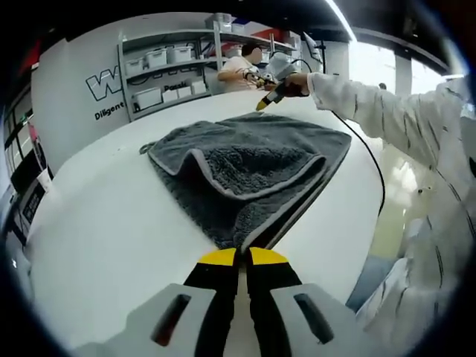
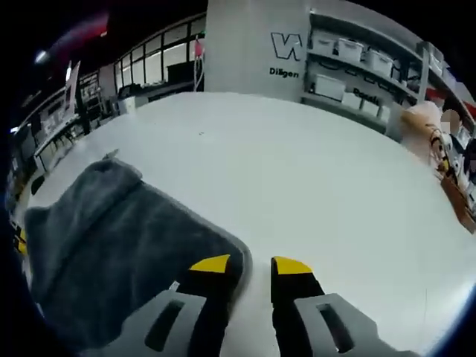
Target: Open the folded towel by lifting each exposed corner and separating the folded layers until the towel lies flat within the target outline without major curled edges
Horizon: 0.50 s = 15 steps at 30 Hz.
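A grey towel [image 1: 245,167] lies folded on the round white table [image 1: 111,223], its top layer doubled back with a pale hem showing. My left gripper [image 1: 243,256] sits at the towel's near corner. Its yellow-tipped jaws are almost together, with the corner running into the narrow gap between them. At the towel's far edge a sleeved hand holds my right gripper [image 1: 266,100]. In the right gripper view, the right gripper [image 2: 251,265] stands open just above the table [image 2: 297,171]. Its left jaw is over the rounded corner of the towel [image 2: 126,245] and its right jaw is over bare table.
A black cable [image 1: 372,163] trails across the table's right side, near its edge. Shelves with white bins [image 1: 167,71] stand behind the table, and a person [image 1: 242,71] is beside them. Bare white tabletop stretches beyond the towel [image 2: 320,149].
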{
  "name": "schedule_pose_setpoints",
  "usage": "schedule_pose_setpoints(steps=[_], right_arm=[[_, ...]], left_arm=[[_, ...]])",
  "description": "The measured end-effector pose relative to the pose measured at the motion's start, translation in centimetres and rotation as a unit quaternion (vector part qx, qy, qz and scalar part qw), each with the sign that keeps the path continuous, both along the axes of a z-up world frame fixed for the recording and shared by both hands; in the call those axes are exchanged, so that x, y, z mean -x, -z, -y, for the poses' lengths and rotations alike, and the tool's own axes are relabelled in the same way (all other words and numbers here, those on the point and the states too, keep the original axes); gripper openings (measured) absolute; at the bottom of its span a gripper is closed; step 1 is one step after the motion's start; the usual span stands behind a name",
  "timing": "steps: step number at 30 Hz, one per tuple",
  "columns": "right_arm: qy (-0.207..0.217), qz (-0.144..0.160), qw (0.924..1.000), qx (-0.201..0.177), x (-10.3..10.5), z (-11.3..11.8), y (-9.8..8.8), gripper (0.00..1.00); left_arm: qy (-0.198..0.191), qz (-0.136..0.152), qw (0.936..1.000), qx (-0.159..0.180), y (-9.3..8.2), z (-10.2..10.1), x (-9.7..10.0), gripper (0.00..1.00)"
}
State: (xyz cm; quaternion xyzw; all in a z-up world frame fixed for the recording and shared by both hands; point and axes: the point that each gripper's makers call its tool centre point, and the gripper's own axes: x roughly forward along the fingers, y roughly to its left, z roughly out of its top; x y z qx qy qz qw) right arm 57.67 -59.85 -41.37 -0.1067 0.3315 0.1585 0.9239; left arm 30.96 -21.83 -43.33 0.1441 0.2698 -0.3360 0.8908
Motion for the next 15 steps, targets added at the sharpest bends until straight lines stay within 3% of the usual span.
schedule_pose_setpoints(steps=[10, 15], right_arm=[[-0.007, -0.020, 0.9996, -0.016, -1.8, -0.3, 2.0, 0.00], [-0.008, -0.027, 0.9995, -0.015, -2.1, -0.2, 2.5, 0.00]], left_arm=[[0.000, -0.006, 1.0000, -0.002, 0.1, 0.1, 0.0, 0.03], [0.001, -0.007, 1.0000, -0.003, 0.1, 0.1, -0.1, 0.03]])
